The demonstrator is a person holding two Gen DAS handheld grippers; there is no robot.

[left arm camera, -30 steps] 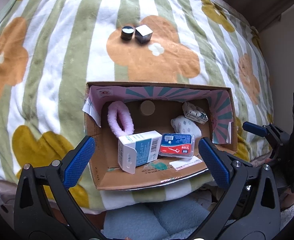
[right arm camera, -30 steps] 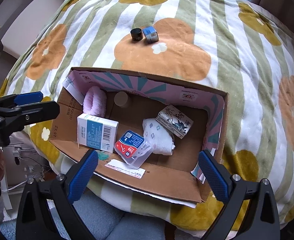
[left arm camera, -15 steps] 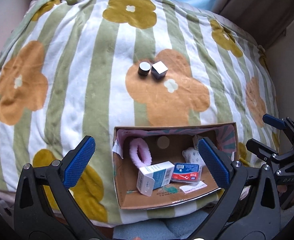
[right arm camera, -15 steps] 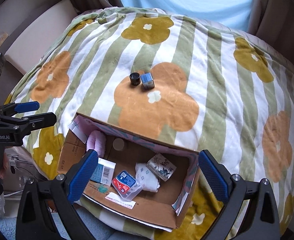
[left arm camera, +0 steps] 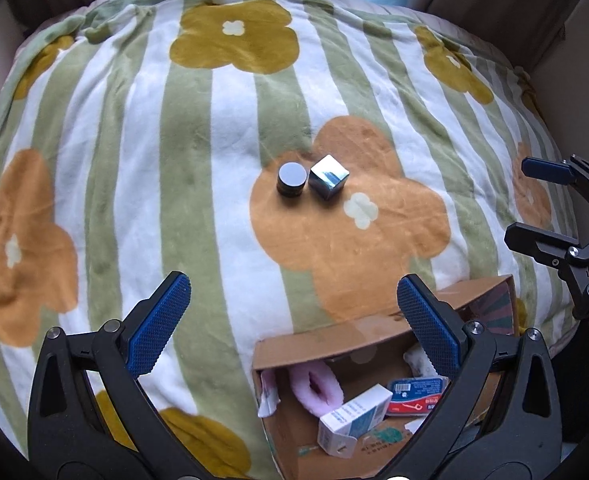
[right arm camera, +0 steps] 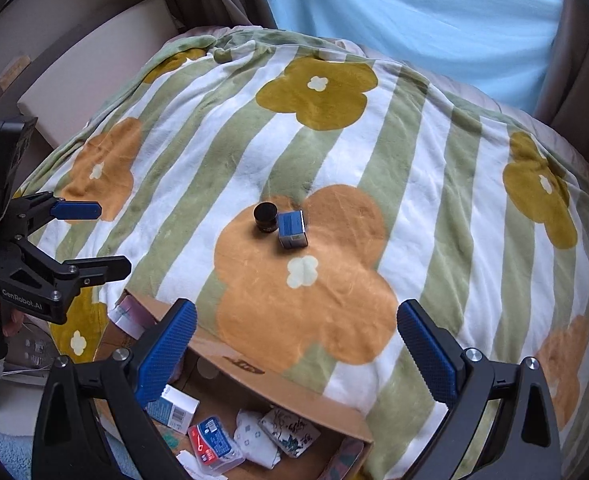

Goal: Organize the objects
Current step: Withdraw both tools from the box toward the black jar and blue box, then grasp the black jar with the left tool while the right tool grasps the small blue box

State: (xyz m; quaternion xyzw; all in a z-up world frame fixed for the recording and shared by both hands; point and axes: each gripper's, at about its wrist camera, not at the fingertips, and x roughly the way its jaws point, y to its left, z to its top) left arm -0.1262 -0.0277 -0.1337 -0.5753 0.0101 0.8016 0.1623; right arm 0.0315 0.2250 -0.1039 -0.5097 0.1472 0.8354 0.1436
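Note:
A small black round jar [left arm camera: 292, 178] [right arm camera: 265, 217] and a shiny cube-shaped box [left arm camera: 329, 181] [right arm camera: 292, 228] stand side by side on an orange flower of the striped blanket [left arm camera: 174, 140]. An open cardboard box [left arm camera: 326, 340] [right arm camera: 254, 376] sits at the near edge, holding a pink fluffy item [left arm camera: 317, 386], a white-teal carton [left arm camera: 354, 418], a red-blue packet [left arm camera: 414, 394], a white cloth [right arm camera: 254, 440] and a patterned pack [right arm camera: 290, 430]. My left gripper [left arm camera: 294, 320] is open and empty above the blanket. My right gripper [right arm camera: 296, 346] is open and empty above the box's far wall.
The blanket covers a rounded cushion that falls away on all sides. A light-blue curtain [right arm camera: 414, 20] hangs behind it. A beige panel [right arm camera: 86, 64] stands at the left. Each gripper shows in the other's view: the right one [left arm camera: 566, 216], the left one [right arm camera: 54, 240].
Both grippers have pulled up and back from the cardboard box. The box now sits low in both views and the jar and cube lie nearer the centre. Both stay open.

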